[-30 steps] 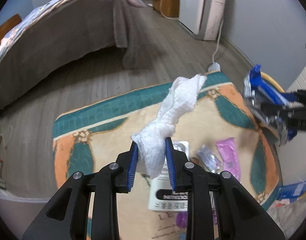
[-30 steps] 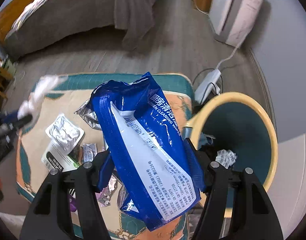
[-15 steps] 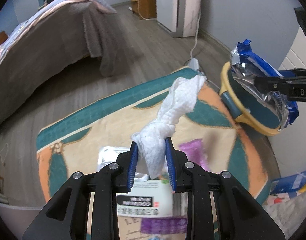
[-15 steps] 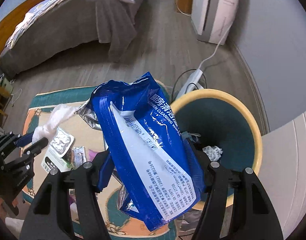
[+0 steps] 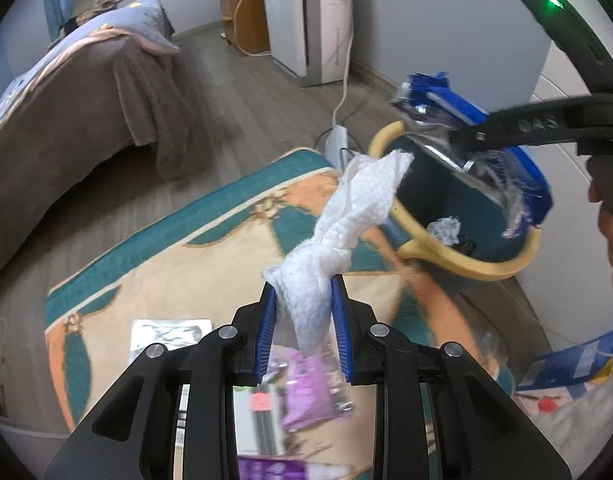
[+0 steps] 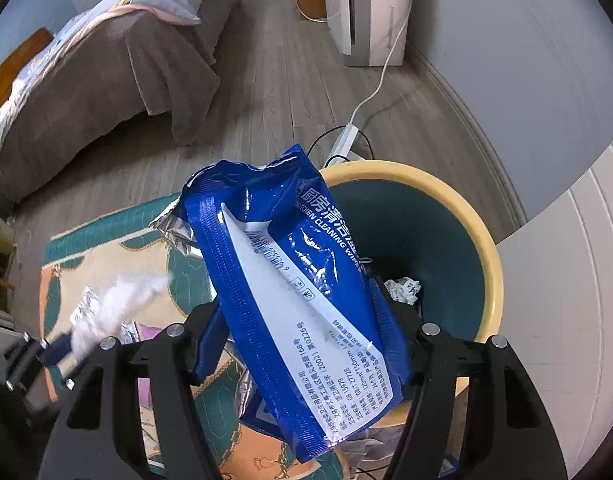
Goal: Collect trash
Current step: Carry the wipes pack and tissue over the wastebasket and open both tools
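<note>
1. Over at the left, a bed (image 5: 78, 92) stands on the wood floor, well clear of the rug (image 5: 154, 264).
2. On the rug lie a purple packet (image 5: 306, 384) and foil scraps.
3. Above them, the left gripper (image 5: 304, 328) is clamped on a tissue (image 5: 338, 232).
4. Rightward, the right gripper (image 6: 298, 344) pinches a blue wrapper (image 6: 282, 280) over the bin (image 6: 482, 248); a power strip (image 6: 346, 140) lies behind.
</note>
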